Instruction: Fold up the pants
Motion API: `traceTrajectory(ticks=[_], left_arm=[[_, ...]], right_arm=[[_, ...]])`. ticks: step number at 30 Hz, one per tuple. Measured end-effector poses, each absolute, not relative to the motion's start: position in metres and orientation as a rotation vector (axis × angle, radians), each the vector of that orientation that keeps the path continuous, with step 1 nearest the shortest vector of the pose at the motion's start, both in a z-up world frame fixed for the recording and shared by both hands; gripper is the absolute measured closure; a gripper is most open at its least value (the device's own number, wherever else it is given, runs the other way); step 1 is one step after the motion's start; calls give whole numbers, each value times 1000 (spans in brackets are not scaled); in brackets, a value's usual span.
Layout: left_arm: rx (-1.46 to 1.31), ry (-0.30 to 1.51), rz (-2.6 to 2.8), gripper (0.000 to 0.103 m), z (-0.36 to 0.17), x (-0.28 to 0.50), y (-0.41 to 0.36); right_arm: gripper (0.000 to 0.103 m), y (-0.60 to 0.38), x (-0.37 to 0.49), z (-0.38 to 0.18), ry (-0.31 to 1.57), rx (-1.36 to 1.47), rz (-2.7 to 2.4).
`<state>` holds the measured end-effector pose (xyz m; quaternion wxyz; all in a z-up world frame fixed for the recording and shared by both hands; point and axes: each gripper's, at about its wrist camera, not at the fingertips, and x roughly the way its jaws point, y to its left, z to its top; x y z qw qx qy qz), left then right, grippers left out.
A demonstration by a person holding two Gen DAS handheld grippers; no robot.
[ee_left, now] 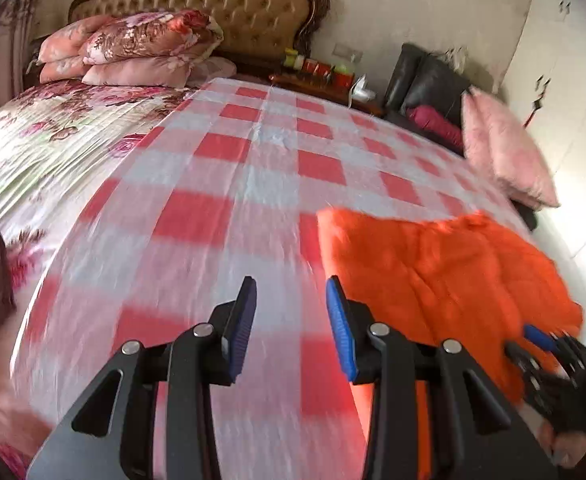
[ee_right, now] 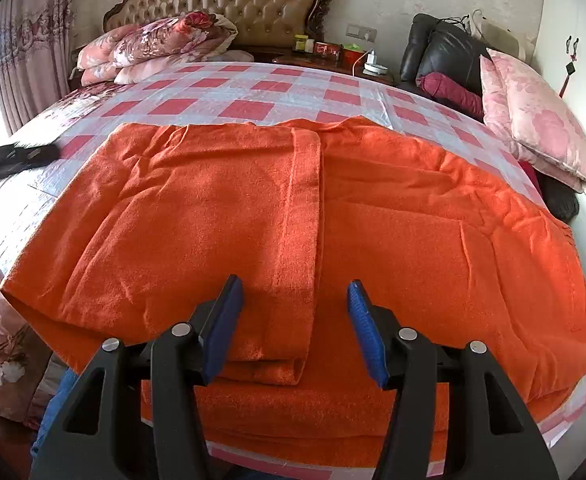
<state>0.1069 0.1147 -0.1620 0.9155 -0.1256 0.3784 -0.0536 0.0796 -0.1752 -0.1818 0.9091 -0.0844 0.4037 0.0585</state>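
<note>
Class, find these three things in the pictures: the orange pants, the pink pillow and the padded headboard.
orange pants [ee_right: 221, 216], right wrist view, on the folded-over leg.
pink pillow [ee_right: 541, 120], right wrist view, on its flowered face.
padded headboard [ee_left: 213, 4], left wrist view, on the buttoned padding.

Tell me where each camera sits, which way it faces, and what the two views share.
Left wrist: on the left hand-held gripper, aimed across the checked sheet toward the headboard; jaws empty; right hand-held gripper at lower right.
Right wrist: on the right hand-held gripper, over the orange pants; jaws apart, empty; left tool's dark tip at left edge.
Shared: pants, sheet, headboard, pink pillow.
</note>
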Motion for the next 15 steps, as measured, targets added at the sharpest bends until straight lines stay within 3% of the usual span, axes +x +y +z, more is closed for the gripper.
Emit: traceTrajectory(ticks=[7, 13, 15], left_arm=[[-131, 729, -177, 66, -169, 40, 60], [-42, 754, -139, 65, -188, 36, 50], [-56, 696, -136, 53, -183, 23, 56]], right_arm=[[48, -173, 80, -181, 834, -188, 103], [34, -201, 85, -176, 889, -11, 147], [34, -215, 78, -170, 868, 20, 156]])
